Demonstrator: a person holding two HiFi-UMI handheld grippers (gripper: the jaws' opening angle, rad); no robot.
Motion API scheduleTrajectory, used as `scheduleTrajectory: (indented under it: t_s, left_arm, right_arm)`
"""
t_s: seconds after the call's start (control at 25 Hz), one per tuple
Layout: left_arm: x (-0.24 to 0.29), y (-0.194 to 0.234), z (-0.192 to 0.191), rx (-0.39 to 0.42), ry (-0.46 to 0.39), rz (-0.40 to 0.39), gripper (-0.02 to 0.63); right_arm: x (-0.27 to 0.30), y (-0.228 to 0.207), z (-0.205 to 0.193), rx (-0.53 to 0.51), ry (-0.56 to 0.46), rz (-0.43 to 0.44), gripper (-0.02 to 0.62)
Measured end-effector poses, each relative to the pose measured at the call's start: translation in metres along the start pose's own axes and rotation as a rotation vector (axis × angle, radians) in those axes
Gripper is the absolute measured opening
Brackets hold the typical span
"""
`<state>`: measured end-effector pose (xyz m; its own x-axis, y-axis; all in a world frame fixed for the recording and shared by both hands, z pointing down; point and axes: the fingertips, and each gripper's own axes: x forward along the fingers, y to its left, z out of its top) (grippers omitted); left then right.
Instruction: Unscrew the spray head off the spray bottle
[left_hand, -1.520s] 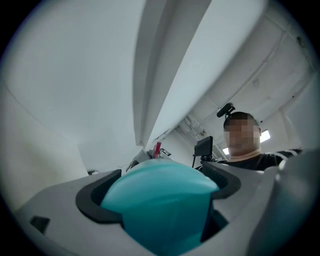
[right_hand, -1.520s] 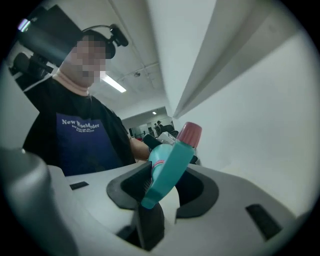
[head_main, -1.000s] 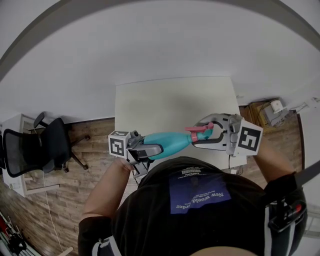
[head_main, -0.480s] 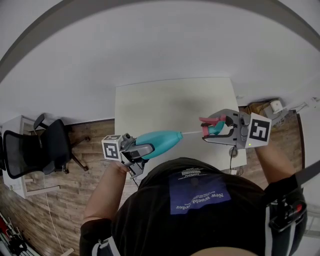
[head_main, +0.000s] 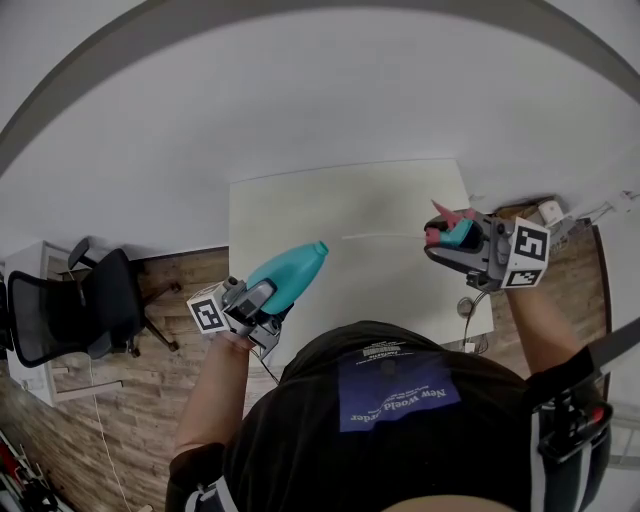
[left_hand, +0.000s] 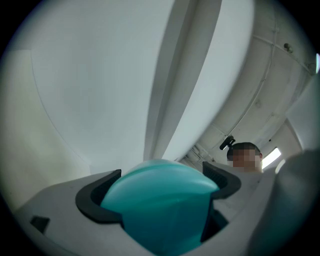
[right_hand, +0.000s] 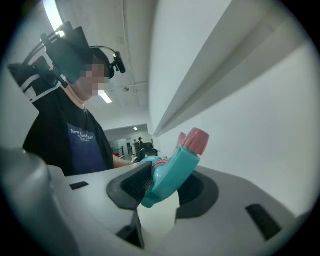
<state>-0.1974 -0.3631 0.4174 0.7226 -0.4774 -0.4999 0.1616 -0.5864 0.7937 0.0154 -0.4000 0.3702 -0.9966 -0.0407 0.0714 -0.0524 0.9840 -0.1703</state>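
As the head (head_main: 449, 231) is unscrewed, left claw (head_main: 263, 298) clamps bottle (head_main: 291, 271), right claw (head_main: 456, 249) clamps head — apart above bench (head_main: 340, 205).

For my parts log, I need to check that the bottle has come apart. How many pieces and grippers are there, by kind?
teal bottle body: 1
spray head: 1
grippers: 2 (left gripper, right gripper)
Total: 4
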Motion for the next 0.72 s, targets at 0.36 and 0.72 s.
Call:
scheduleTrajectory:
  t_s: [0.36, 0.72]
  left_arm:
    - [-0.005, -0.001, 0.009, 0.078, -0.193, -0.008, 0.522]
    - [0.009, 0.003, 0.001, 0.074, -0.309, -0.028, 0.522]
  right_arm:
    - [-0.013, -0.029, -0.009, 0.255, -0.209, -0.161, 0.134]
    - [-0.012, -0.045, -0.042, 0.496, -0.317, -0.191, 0.135]
